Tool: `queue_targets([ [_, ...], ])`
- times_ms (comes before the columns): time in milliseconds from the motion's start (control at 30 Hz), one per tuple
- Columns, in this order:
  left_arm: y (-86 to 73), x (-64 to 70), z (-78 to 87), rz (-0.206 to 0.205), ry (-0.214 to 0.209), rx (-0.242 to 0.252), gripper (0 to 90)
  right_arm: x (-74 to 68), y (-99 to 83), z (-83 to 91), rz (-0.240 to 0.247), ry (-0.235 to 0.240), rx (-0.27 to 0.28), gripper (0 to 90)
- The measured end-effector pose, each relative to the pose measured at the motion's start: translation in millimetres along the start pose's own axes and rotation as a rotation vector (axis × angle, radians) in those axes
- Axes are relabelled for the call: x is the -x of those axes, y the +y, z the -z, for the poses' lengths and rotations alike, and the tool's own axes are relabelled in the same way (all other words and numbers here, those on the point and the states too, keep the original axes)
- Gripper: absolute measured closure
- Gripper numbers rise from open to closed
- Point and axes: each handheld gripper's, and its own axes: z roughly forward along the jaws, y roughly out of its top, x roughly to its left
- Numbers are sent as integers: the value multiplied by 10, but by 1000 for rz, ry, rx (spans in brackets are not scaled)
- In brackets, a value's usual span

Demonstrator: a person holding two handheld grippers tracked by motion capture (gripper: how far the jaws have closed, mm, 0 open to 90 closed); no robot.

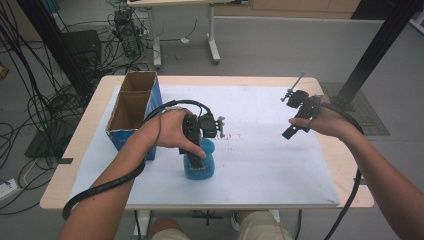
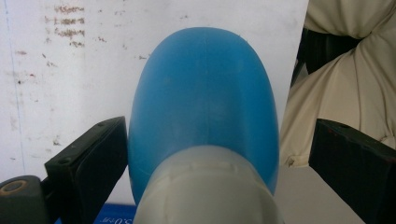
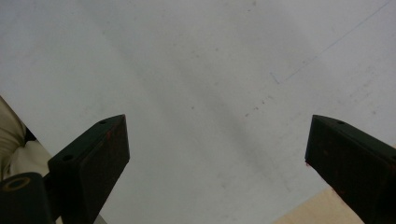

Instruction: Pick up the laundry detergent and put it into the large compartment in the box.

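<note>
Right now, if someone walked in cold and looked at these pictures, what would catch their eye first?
Probably the bright blue plastic bottle with a pale cap, standing near the front of the white-covered table with the left gripper open around it, one jaw on each side. Next, the open cardboard box with blue sides at the table's left edge. The right gripper hangs open above bare white surface.

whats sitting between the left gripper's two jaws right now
A blue bottle with a pale grey cap end nearest the camera stands between the open jaws of the left gripper, seen in the left gripper view. A gap shows beside the right jaw.
</note>
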Motion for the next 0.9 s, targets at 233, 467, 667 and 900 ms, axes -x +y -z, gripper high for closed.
queue_targets([
  [233, -6, 2, -4, 3, 0, 1, 57, 0, 3, 4, 1, -1, -2, 65],
  [467, -3, 7, 0, -1, 0, 0, 57, -5, -2, 9, 2, -1, 2, 65],
  [667, -5, 10, -3, -1, 1, 0, 57, -7, -7, 12, 0, -2, 3, 65],
  [900, -15, 11, -2, 1, 1, 3, 58, -13, 3, 8, 0, -1, 2, 65],
])
